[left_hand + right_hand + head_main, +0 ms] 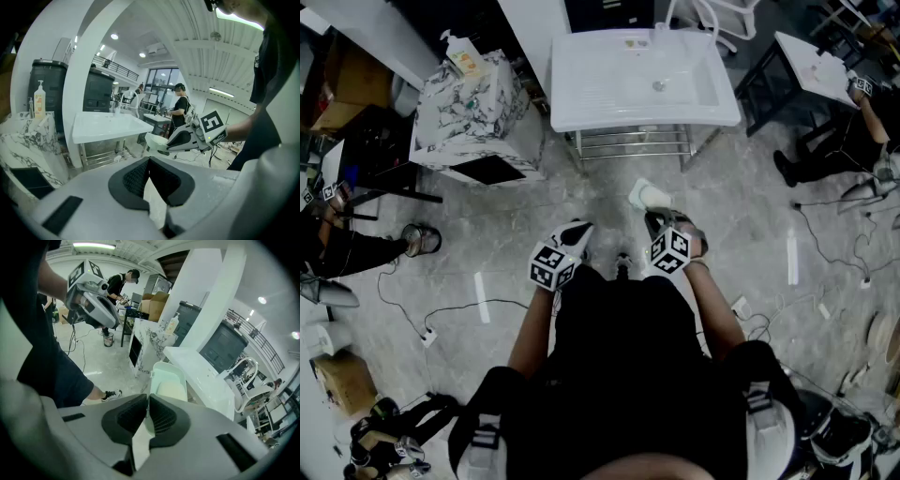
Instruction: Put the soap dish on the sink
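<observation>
A pale green soap dish (647, 195) with a cream bar in it hangs over the floor, short of the sink. My right gripper (657, 218) is shut on its near rim. In the right gripper view the dish (168, 383) sticks out beyond the closed jaws of my right gripper (147, 399), with the white sink (201, 376) just behind it. The sink (642, 80) stands on a metal frame straight ahead. My left gripper (578, 230) is shut and holds nothing. In its own view my left gripper (149, 161) faces the sink (110, 126) and the dish (157, 142).
A marble-patterned cabinet (469, 112) with a pump bottle (461, 56) stands left of the sink. A wire shelf (628, 142) sits under the basin. Cables (441, 314) run over the grey floor. Other people sit at the far left and far right, near a white table (816, 66).
</observation>
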Available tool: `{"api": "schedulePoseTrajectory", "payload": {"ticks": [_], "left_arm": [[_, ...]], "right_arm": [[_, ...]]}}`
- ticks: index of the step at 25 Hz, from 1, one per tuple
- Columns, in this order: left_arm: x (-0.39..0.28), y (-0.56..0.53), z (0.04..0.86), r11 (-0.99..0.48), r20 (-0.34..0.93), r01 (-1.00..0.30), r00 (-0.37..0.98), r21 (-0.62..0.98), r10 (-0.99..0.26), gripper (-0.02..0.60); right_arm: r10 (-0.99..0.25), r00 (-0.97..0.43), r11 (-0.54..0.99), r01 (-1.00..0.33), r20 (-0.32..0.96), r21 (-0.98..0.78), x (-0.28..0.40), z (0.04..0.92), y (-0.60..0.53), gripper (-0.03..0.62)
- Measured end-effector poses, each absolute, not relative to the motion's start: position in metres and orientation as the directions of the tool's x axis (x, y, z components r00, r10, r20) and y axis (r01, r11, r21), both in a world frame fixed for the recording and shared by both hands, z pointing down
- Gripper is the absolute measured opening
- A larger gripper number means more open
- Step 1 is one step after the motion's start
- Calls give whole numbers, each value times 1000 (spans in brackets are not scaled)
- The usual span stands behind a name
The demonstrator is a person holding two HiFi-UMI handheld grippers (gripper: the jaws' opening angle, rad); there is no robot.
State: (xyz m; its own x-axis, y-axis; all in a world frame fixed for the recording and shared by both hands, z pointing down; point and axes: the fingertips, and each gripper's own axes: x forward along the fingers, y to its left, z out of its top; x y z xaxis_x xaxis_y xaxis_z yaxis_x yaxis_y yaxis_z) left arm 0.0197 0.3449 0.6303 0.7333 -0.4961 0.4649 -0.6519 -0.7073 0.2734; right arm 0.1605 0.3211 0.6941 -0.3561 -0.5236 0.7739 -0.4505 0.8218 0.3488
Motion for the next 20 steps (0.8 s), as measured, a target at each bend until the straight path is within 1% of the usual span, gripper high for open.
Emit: {"api": "schedulePoseTrajectory", "payload": {"ticks": [9, 20], "left_arm": [[18, 352, 640, -713, 489, -651, 725, 260, -484, 0], [15, 323, 635, -733, 481, -634, 737, 247, -475, 0]], "right_arm": [[-525, -357, 821, -452, 773, 348, 163, 691, 324, 11], [-526, -354, 821, -450, 773, 352, 157, 687, 301, 11]]}}
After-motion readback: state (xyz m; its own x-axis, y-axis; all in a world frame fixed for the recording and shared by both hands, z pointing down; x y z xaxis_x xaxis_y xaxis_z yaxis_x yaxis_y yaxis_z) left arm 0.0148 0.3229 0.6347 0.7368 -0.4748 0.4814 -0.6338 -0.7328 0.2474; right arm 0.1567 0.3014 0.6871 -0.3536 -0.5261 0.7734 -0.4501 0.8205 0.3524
